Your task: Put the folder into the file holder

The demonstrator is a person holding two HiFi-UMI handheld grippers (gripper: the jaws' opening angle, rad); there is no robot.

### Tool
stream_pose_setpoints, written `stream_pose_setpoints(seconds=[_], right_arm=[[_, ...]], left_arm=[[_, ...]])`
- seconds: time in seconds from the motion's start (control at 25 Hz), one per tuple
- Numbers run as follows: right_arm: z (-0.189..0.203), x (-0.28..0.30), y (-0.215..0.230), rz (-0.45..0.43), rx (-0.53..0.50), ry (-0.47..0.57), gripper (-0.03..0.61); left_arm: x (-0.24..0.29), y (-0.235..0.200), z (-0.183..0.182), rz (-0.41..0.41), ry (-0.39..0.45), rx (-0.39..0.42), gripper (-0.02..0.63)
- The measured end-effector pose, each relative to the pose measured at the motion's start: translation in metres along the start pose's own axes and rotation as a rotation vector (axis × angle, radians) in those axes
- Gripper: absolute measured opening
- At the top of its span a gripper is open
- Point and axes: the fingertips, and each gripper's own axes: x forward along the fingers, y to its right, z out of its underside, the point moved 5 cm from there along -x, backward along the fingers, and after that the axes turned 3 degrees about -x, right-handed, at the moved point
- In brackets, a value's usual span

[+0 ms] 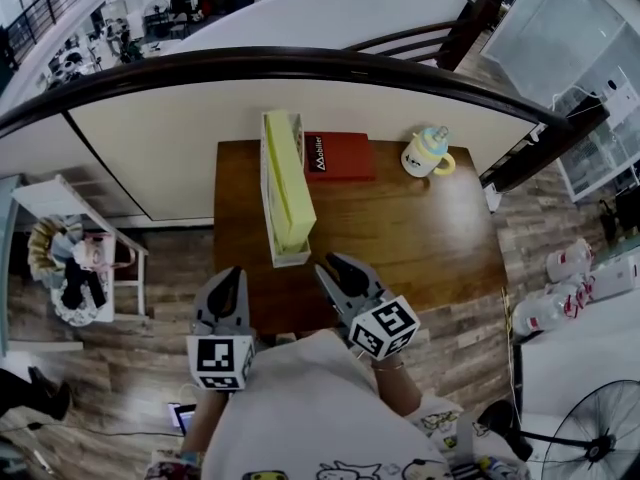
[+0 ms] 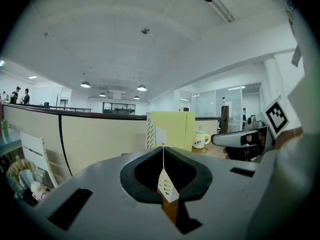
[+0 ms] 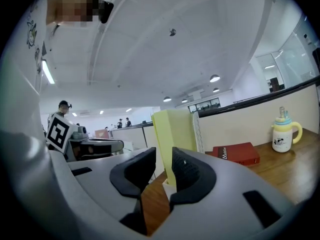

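A yellow folder (image 1: pixel 288 183) stands upright inside the white file holder (image 1: pixel 268 203) on the wooden table (image 1: pixel 420 238), left of centre. Both grippers hover at the table's near edge, short of the holder. My left gripper (image 1: pixel 232 276) has its pads meeting at the tips with nothing held; in its own view (image 2: pixel 163 149) the folder (image 2: pixel 172 129) and holder (image 2: pixel 150 132) stand ahead. My right gripper (image 1: pixel 330 263) is close to the holder's near end. Its jaws (image 3: pixel 162 156) are narrowly apart and empty, with the folder (image 3: pixel 175 134) just beyond them.
A red book (image 1: pixel 340 155) lies flat behind the holder, and a white cup with a yellow handle (image 1: pixel 428 153) stands to its right. A curved partition runs behind the table. A small white rack with a doll (image 1: pixel 75 258) stands at the left, a fan (image 1: pixel 590 428) at the lower right.
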Motion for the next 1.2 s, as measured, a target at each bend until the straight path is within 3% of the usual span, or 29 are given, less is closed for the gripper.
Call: stream_pose_setpoints(seconds=[0.24, 0.68, 1.2], right_arm=[[0.000, -0.014, -0.007, -0.008, -0.070, -0.012, 0.048], [0.006, -0.028, -0.011, 0.043, -0.033, 0.004, 0.002], [0.007, -0.021, -0.006, 0.091, -0.017, 0.006, 0.000]], left_arm=[[-0.002, 0.008, 0.005, 0.011, -0.004, 0.005, 0.006], [-0.011, 0.006, 0.018, 0.024, -0.046, -0.008, 0.006], [-0.009, -0.005, 0.022, 0.027, -0.071, -0.011, 0.006]])
